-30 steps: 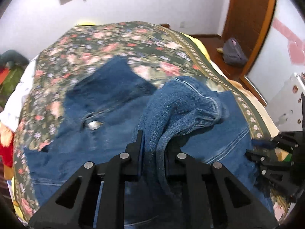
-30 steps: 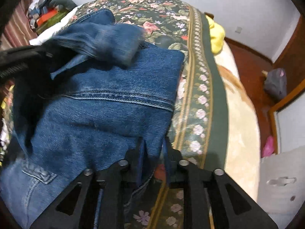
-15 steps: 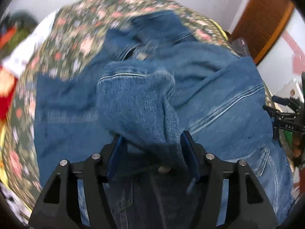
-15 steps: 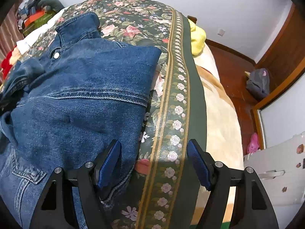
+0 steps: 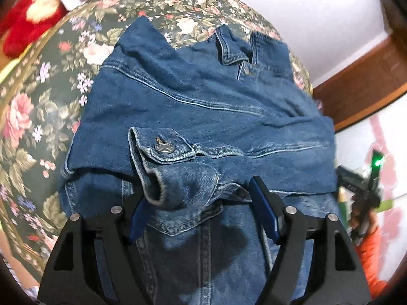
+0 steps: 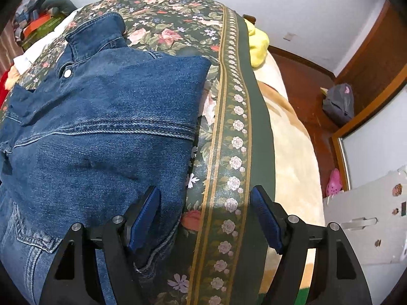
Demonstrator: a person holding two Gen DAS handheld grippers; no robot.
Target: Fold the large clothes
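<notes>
- Left tool [image 5: 201, 208] gapes wide, sleeve cuff [image 5: 162, 152] lying loose between its jaws.
- Right tool [image 6: 206, 216] spread, gripping nothing.
- I judge denim jacket [image 6: 101, 117] sleeves folded in; lengthwise folds remain.

The denim jacket [image 5: 203, 117] hem runs off both views' lower edges.

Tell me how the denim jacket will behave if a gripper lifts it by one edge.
The denim jacket would probably drape and partly unfold, since its folded sleeve cuff already slumps loosely over the body. Its thick seams and layered panels suggest it is fairly heavy. The coarse weave likely grips well, so slipping seems unlikely.
</notes>
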